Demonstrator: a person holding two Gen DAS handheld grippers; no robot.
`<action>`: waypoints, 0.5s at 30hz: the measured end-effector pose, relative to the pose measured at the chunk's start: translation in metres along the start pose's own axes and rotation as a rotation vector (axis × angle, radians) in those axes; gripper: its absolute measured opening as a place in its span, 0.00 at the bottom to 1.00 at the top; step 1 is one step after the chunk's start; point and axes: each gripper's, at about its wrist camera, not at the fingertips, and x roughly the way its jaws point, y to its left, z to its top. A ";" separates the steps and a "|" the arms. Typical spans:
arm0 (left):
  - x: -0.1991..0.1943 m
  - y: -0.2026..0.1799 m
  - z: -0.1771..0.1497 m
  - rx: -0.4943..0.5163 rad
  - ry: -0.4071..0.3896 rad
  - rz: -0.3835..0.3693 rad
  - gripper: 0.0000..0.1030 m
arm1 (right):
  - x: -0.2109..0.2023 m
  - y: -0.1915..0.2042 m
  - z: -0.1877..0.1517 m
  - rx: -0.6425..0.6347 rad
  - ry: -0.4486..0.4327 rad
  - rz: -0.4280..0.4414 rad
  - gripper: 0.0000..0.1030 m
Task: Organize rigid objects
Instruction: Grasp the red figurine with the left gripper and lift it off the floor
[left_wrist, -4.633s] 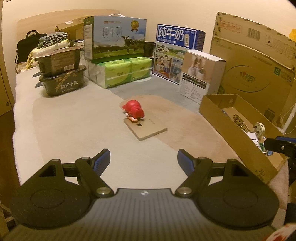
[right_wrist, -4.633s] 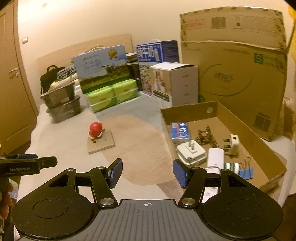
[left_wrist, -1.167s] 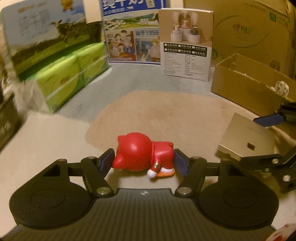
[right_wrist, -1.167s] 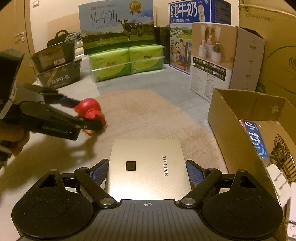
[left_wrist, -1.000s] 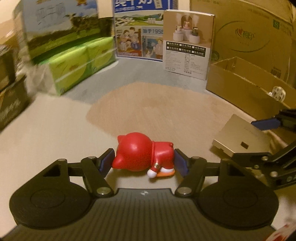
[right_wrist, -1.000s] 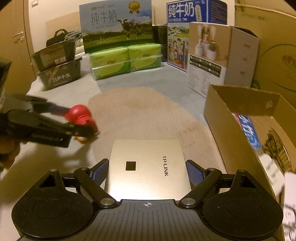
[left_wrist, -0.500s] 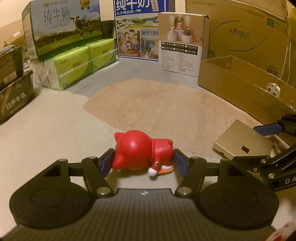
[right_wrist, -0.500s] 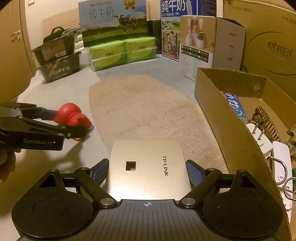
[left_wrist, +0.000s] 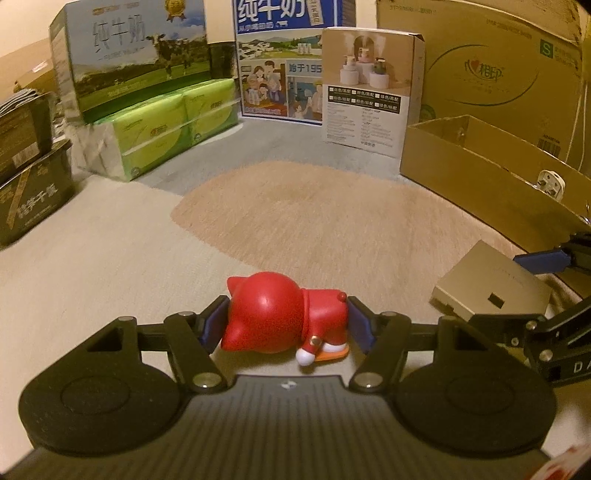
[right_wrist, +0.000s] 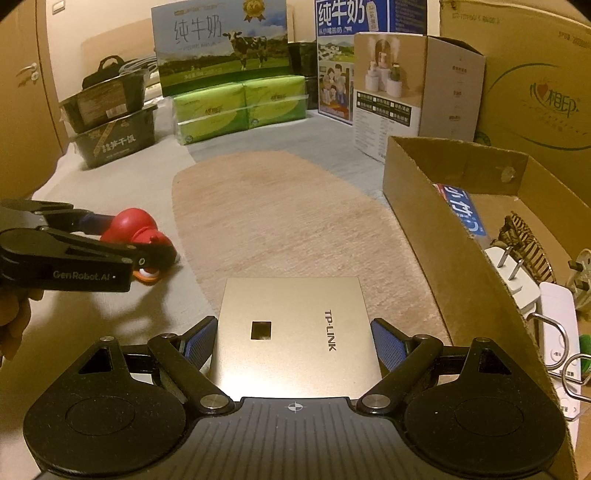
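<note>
My left gripper (left_wrist: 286, 319) is shut on a red toy figure (left_wrist: 280, 319), which lies sideways between the pads just above the beige bed surface. The figure also shows in the right wrist view (right_wrist: 135, 230), held by the left gripper (right_wrist: 147, 243). My right gripper (right_wrist: 293, 339) is shut on a flat gold TP-LINK box (right_wrist: 295, 332), held level close to the cardboard tray's (right_wrist: 461, 251) left wall. The gold box also shows in the left wrist view (left_wrist: 491, 286), held by the right gripper (left_wrist: 546, 280).
The open cardboard tray (left_wrist: 480, 173) holds a white plug (right_wrist: 517, 280), a blue pack (right_wrist: 463, 214), a white remote and clips. Milk cartons (left_wrist: 129, 62), green tissue packs (left_wrist: 166, 125), a white box (left_wrist: 369, 85) and dark tubs (right_wrist: 110, 122) line the back.
Since 4.6 s ago both grippers have taken hold: the left of the red figure, the right of the gold box beneath it. In the last second both have drawn back and shifted slightly.
</note>
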 end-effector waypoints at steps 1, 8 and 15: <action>-0.003 0.000 -0.001 -0.012 0.005 0.005 0.63 | -0.002 0.001 0.000 -0.002 -0.001 -0.001 0.85; -0.036 -0.008 -0.016 -0.080 0.028 0.041 0.62 | -0.022 0.004 -0.006 -0.010 0.004 -0.016 0.85; -0.076 -0.028 -0.028 -0.147 0.033 0.064 0.62 | -0.059 0.004 -0.016 0.012 0.003 -0.021 0.85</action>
